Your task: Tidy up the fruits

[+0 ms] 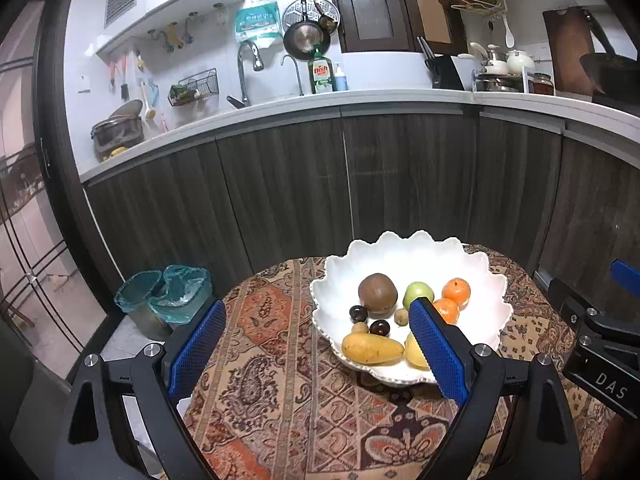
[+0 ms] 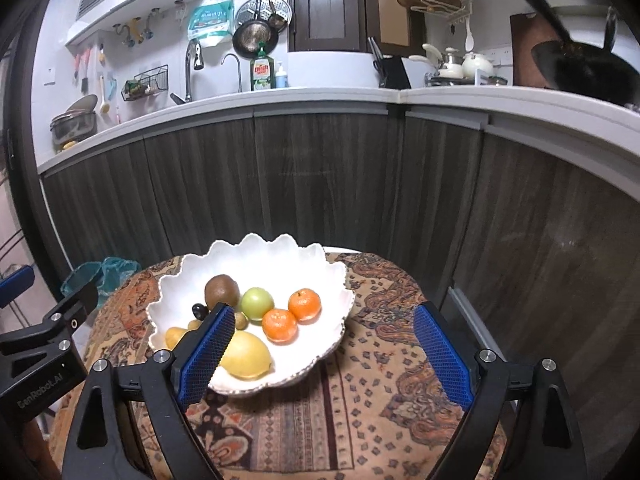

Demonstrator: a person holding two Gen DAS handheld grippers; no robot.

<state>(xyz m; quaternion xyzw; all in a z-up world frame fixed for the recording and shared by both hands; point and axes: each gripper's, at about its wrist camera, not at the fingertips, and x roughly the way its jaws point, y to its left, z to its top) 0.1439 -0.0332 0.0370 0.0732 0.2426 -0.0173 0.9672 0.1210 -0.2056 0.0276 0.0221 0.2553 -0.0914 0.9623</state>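
A white scalloped bowl (image 1: 472, 264) (image 2: 192, 276) stands on a small table with a patterned cloth (image 1: 280, 360) (image 2: 360, 380). Inside lie a brown kiwi (image 1: 377, 293) (image 2: 222, 289), a green apple (image 1: 418, 293) (image 2: 257, 303), two tangerines (image 1: 456, 291) (image 2: 305, 304), a yellow mango (image 1: 372, 348), a lemon (image 2: 245, 355) and some small dark fruits (image 1: 379, 327). My left gripper (image 1: 316, 344) hovers open before the bowl's left side, nothing between its fingers. My right gripper (image 2: 324, 348) is open above the bowl's right rim, also holding nothing.
Dark wooden cabinets (image 1: 360, 176) under a white counter (image 1: 280, 108) rise just beyond the table. Two bins with teal liners (image 1: 168, 296) stand on the floor at the left. The right gripper's body (image 1: 600, 344) shows at the left view's right edge.
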